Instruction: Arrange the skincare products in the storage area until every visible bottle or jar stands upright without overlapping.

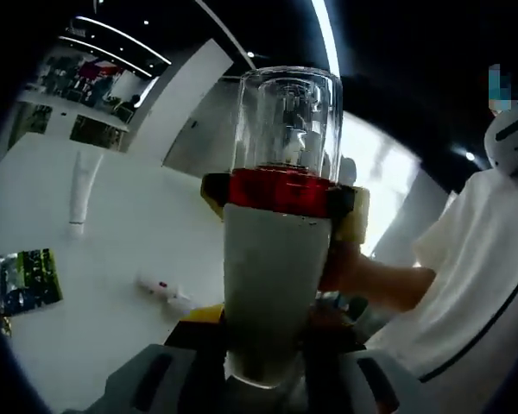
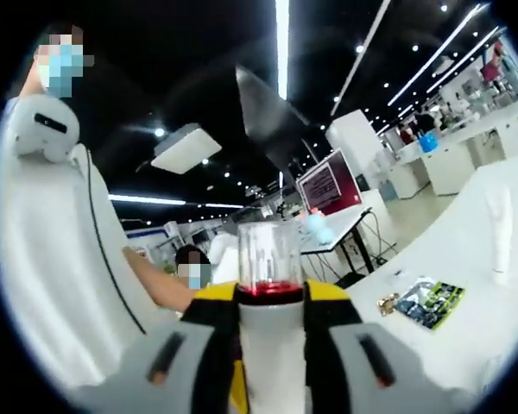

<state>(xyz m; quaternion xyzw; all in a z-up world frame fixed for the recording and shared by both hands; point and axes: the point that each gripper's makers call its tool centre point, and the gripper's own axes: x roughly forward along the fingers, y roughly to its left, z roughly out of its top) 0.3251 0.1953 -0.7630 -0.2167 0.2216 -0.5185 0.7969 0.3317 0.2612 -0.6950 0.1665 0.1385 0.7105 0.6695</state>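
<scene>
plainly unlabelled bottle (image 1: 272, 285) between grippers

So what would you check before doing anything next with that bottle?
1. Bottle clamped at its red band by the right gripper fingers: ok.
2. Left gripper gripping the bottle's base: cannot tell.
3. Clear cap seated on the bottle: ok.
4. White tube standing upright: not ok, it lies flat on the table.
5. Green sachet apart from the tube: ok.
</scene>
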